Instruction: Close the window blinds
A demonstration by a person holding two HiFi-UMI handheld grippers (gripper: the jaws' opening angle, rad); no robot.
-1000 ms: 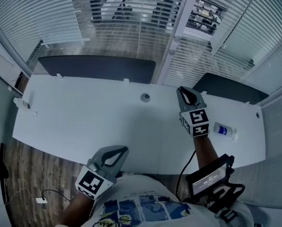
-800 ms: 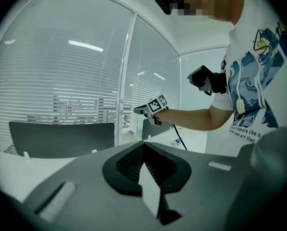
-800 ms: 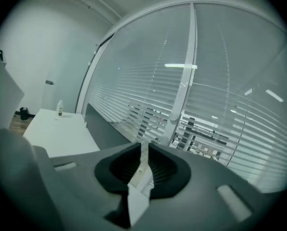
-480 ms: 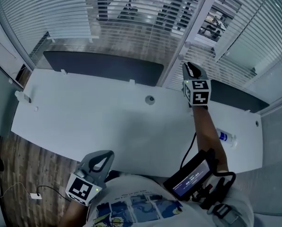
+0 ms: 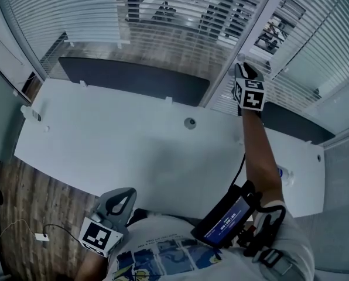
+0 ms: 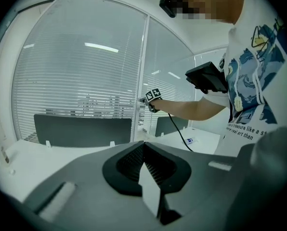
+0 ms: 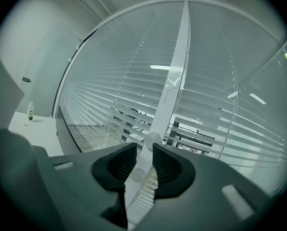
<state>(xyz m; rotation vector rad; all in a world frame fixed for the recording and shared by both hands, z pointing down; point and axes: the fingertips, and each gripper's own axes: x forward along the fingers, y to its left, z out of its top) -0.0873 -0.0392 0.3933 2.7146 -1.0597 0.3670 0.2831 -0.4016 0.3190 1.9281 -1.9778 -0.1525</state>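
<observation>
The slatted window blinds [image 5: 163, 16] [image 7: 110, 105] hang behind glass beyond the desk, slats partly open. A white window post [image 5: 239, 45] [image 7: 175, 81] carries a small round knob [image 7: 152, 138]. My right gripper [image 5: 245, 68] [image 7: 144, 146] is stretched out to that post. Its jaws have just been opening; they stand apart, with the knob right at the gap between their tips and no pad pressing on it. My left gripper [image 5: 129, 191] [image 6: 143, 143] hangs low by the person's body, shut and empty.
A white desk [image 5: 104, 145] lies between me and the window, with dark partition panels [image 5: 133, 78] along its far edge. A small bottle [image 5: 284, 174] lies at the desk's right, and a round grommet [image 5: 190, 122] is mid-desk. A black device [image 5: 224, 221] hangs at the person's waist.
The right gripper rose from over the desk and reached forward to the window post, its jaws spreading. The left gripper drew back toward the person's body, lower left.
</observation>
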